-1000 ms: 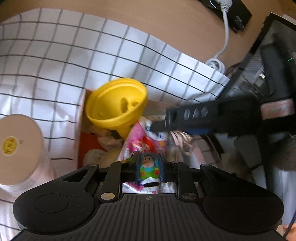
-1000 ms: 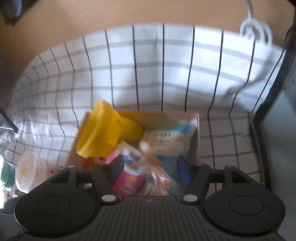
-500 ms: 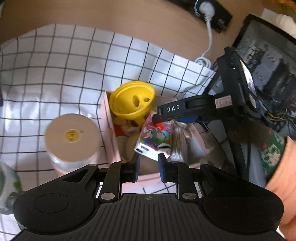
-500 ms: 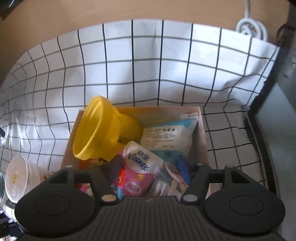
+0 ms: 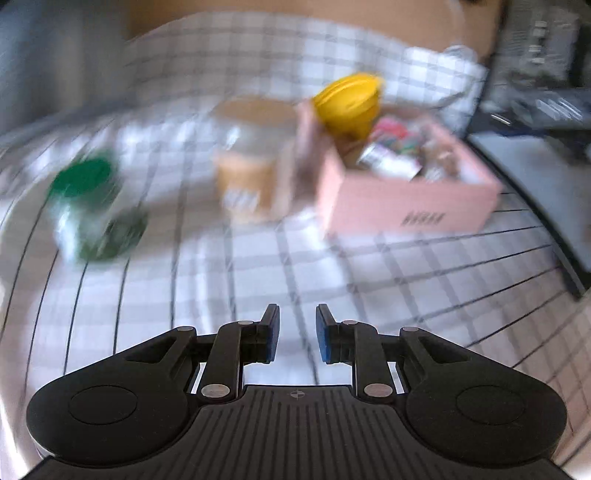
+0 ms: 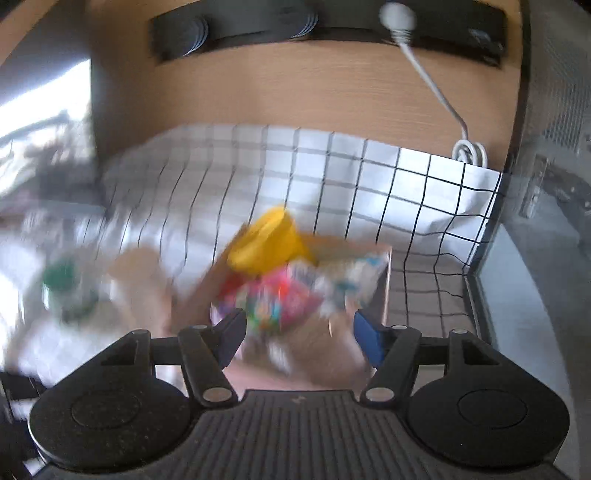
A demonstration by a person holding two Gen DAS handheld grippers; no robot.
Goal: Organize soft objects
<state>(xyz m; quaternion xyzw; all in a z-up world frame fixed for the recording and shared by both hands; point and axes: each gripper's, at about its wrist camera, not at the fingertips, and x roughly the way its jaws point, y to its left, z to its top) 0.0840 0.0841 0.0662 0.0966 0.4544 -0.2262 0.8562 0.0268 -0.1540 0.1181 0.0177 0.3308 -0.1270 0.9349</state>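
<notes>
A pink cardboard box [image 5: 402,201] stands on the checked cloth, filled with soft packets [image 5: 391,155] and a yellow funnel-shaped toy [image 5: 349,101]. My left gripper [image 5: 297,332] is well in front of the box over bare cloth, its jaws a narrow gap apart with nothing between them. In the right wrist view the same box [image 6: 310,347] lies just ahead, with a colourful tissue packet [image 6: 273,302] and the yellow toy [image 6: 266,240] inside. My right gripper [image 6: 299,336] hovers over the box's near side, jaws wide, holding nothing. Both views are blurred.
A tan-lidded tub [image 5: 251,173] stands left of the box, and a green-capped jar [image 5: 86,206] farther left. A dark cabinet edge [image 5: 535,184] borders the cloth on the right. A power strip [image 6: 325,29] and white cable [image 6: 432,81] sit on the wooden surface behind.
My left gripper let go of the cartoon tissue packet in the box and pulled back over the cloth. My right gripper drew back and tilted up, so the back wall shows.
</notes>
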